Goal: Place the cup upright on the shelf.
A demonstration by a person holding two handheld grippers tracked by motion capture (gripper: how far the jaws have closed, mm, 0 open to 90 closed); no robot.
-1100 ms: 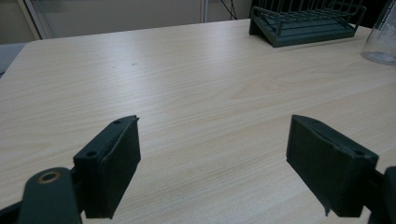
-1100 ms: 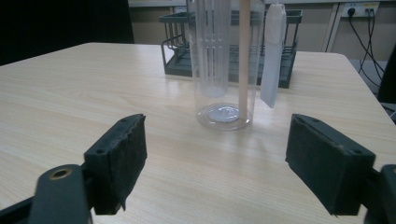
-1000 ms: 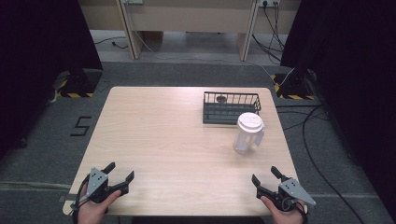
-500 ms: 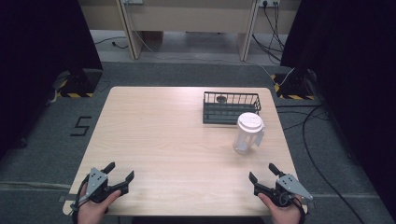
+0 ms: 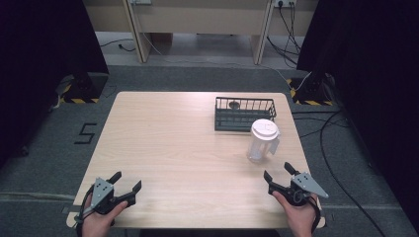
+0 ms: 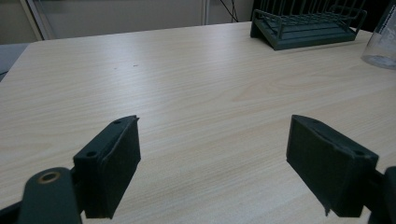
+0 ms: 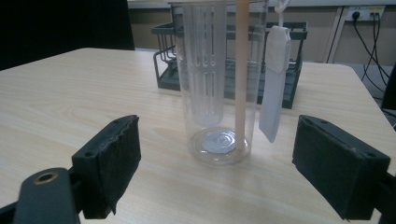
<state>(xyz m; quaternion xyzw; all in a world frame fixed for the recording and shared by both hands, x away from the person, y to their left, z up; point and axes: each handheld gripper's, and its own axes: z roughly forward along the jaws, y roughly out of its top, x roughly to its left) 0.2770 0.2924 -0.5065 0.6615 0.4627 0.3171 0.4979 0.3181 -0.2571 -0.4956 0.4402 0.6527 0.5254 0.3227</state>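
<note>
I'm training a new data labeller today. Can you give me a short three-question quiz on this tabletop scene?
1. True or false: the right tool is shut on the clear pitcher.
2. Which thing stands nearer the table's far edge? A) the pitcher B) the black wire rack
3. Fill in: the left tool has its jaws ____.

Key: 1 false: its jaws stand apart, short of the pitcher, with nothing between them. 2 B: the rack stands beyond the pitcher. 3 open, over bare tabletop.
</note>
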